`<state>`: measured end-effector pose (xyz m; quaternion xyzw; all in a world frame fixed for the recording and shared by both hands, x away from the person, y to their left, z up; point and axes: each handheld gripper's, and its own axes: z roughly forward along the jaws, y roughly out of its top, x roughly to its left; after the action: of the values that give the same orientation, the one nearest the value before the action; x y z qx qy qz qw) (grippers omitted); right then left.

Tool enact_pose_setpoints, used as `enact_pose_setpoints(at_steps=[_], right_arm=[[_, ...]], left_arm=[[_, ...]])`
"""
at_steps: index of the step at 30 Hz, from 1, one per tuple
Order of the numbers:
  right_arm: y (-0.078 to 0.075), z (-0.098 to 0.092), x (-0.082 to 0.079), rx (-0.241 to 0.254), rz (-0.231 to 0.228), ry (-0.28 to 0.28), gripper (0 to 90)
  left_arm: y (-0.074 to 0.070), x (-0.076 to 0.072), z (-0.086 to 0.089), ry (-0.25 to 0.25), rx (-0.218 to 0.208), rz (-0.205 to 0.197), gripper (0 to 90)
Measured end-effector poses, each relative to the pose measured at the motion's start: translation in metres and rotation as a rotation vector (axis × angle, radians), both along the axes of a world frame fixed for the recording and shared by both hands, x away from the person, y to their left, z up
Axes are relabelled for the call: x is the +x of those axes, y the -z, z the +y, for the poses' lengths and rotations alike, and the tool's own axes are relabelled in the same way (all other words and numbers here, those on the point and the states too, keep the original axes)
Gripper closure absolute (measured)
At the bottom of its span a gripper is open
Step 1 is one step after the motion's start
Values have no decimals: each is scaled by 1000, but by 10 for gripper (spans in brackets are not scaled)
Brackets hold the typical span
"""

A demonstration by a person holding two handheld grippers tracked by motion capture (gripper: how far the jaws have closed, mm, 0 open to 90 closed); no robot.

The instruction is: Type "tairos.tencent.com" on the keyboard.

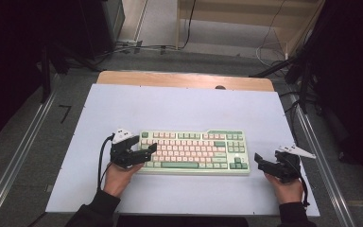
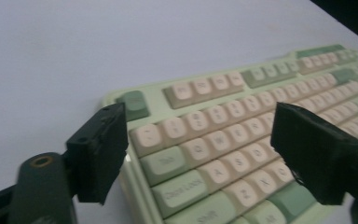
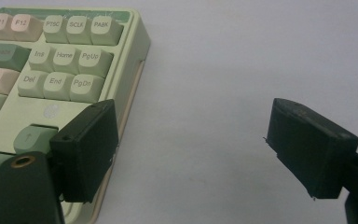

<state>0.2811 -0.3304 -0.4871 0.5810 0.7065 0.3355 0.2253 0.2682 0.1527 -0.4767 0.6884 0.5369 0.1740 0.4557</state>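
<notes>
A pale green keyboard [image 1: 194, 151] with cream and green keycaps lies flat on the white sheet, near the front middle. My left gripper [image 1: 150, 152] is at the keyboard's left end and open. In the left gripper view its jaws [image 2: 200, 154] stand wide apart, one beside the keyboard's [image 2: 223, 121] left edge, the other over the letter keys, with nothing pinched. My right gripper [image 1: 259, 161] is just off the keyboard's right end, also open. In the right gripper view [image 3: 191, 144] one jaw overlaps the keyboard's [image 3: 51, 60] right edge near the arrow keys and the other is over bare sheet.
The white sheet [image 1: 184, 109] covers a wooden table [image 1: 184, 79] whose far strip shows. Metal rails [image 1: 19, 156] run along both sides. Cables [image 1: 137, 47] lie on the floor behind, near a wooden frame [image 1: 246, 19]. Bare sheet stretches beyond the keyboard.
</notes>
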Motion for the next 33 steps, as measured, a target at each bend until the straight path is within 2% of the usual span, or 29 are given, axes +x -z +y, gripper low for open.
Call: enact_pose_setpoints(at_steps=[1, 2, 3, 5, 6, 7, 8, 12, 19, 20, 22, 23, 24, 26, 27, 29, 31, 32, 33], right_arm=[[0, 0, 0, 1, 1, -1, 146], [0, 0, 0, 2, 1, 0, 146], [0, 0, 0, 2, 2, 1, 146], [0, 1, 0, 3, 2, -2, 146], [0, 2, 0, 3, 3, 0, 146], [0, 2, 0, 2, 4, 0, 146], [0, 3, 0, 2, 3, -6, 146], [-3, 8, 1, 13, -5, -16, 146], [-14, 28, 3, 63, -27, -79, 147], [-19, 41, 5, 72, -41, -116, 156], [-21, 46, 6, 74, -45, -132, 158], [-25, 62, 8, 70, -52, -172, 173], [-25, 68, 10, 70, -55, -186, 186], [-25, 82, 13, 68, -51, -221, 230], [-25, 82, 13, 68, -51, -221, 230], [-24, 105, 18, 72, -43, -276, 285], [-24, 112, 19, 74, -36, -292, 310], [-23, 125, 23, 82, -29, -325, 388], [-23, 132, 25, 91, -17, -335, 439]], left_arm=[[0, 0, 0, 0, 0, 0, 166], [0, 1, 2, -26, 7, -2, 157], [2, 2, 8, -72, 22, -7, 156], [4, 4, 15, -117, 29, -12, 156], [4, 4, 15, -117, 29, -12, 156], [7, 6, 21, -165, 37, -20, 157], [8, 7, 25, -186, 40, -19, 157], [11, 11, 34, -237, 35, -17, 167], [11, 10, 33, -244, 31, -24, 178], [11, 10, 32, -239, 33, -22, 178], [12, 10, 31, -236, 37, -22, 178], [11, 10, 30, -234, 37, -22, 181], [11, 10, 30, -233, 37, -21, 184], [11, 10, 30, -232, 35, -24, 187], [11, 10, 30, -231, 37, -23, 187], [12, 10, 29, -225, 42, -20, 192], [12, 10, 29, -224, 41, -19, 194], [12, 10, 29, -223, 41, -18, 197], [12, 9, 29, -225, 43, -19, 200]])
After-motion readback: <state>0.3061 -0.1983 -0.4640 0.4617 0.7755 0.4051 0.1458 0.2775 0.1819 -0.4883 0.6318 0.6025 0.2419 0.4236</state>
